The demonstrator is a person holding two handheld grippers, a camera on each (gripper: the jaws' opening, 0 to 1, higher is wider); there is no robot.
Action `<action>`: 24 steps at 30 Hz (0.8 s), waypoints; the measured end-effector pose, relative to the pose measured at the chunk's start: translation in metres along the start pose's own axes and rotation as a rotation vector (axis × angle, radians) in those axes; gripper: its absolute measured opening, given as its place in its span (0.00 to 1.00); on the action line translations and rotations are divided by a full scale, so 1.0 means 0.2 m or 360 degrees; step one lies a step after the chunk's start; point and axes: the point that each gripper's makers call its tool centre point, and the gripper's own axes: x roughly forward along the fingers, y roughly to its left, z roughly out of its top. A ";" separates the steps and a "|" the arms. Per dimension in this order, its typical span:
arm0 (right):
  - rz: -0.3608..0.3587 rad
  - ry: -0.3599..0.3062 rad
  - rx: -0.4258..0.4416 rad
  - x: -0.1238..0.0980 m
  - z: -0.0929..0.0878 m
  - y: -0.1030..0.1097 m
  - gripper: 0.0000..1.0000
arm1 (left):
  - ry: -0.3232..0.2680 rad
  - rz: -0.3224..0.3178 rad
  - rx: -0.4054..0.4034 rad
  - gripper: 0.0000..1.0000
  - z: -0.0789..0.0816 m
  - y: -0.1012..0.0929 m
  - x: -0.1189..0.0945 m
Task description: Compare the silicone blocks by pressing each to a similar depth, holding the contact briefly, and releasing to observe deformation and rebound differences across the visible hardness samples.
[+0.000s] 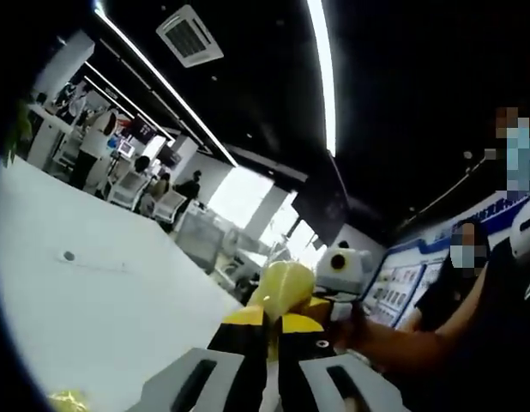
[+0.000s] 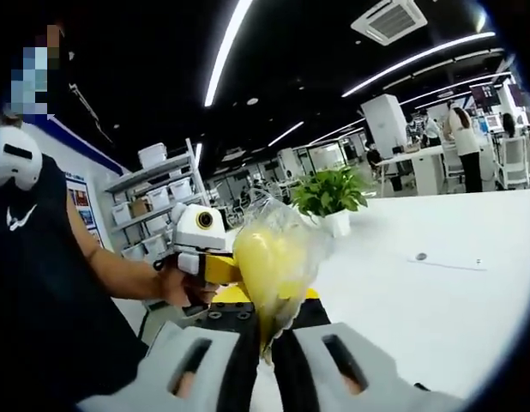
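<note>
A: What's the biggest thing here?

B: The white surface [image 2: 436,292]. It spreads broad and bare in both views, with a small dark dot on it. In the right gripper view a potted plant [image 2: 331,196] stands at its far edge, and shelves with white bins [image 2: 158,206] rise behind.

A: And the person?

B: In dark clothes, close to the cameras. In the right gripper view their forearm reaches in from the left, and the hand [image 2: 181,283] wraps the grip of the left hand-held gripper [image 2: 215,268], held raised above the surface. In the left gripper view the other forearm comes in from the right, bent at the elbow, toward the right hand-held gripper [image 1: 329,311].

A: Where's the silicone sample?

B: It's a yellow block in a clear plastic bag [image 2: 274,266], held in the air between the two tools, off the surface. In the left gripper view the same yellow lump [image 1: 282,287] sits just past the tips.

A: How do the jaws stand?

B: The right hand-held gripper's jaws are drawn close together, pinching the bag's lower end. The left hand-held gripper's jaws are likewise nearly together, their yellow-and-black tips against the bag; I cannot tell whether they actually grip it.
</note>
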 end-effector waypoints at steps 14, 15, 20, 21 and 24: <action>0.0026 0.0031 0.0072 0.00 -0.03 -0.01 0.00 | 0.0025 0.0023 -0.0026 0.00 -0.03 0.01 -0.01; 0.0025 0.0033 0.0068 0.01 -0.03 -0.01 0.00 | 0.0027 0.0028 -0.0033 0.00 -0.03 0.02 -0.01; 0.0021 0.0029 0.0040 0.00 -0.04 -0.01 0.00 | 0.0032 0.0030 -0.0041 0.00 -0.04 0.02 0.00; 0.0022 0.0028 0.0043 0.00 -0.04 -0.02 0.00 | 0.0035 0.0031 -0.0040 0.00 -0.04 0.02 0.00; 0.0026 0.0030 0.0039 0.00 -0.04 -0.02 0.00 | 0.0041 0.0031 -0.0043 0.00 -0.04 0.02 0.00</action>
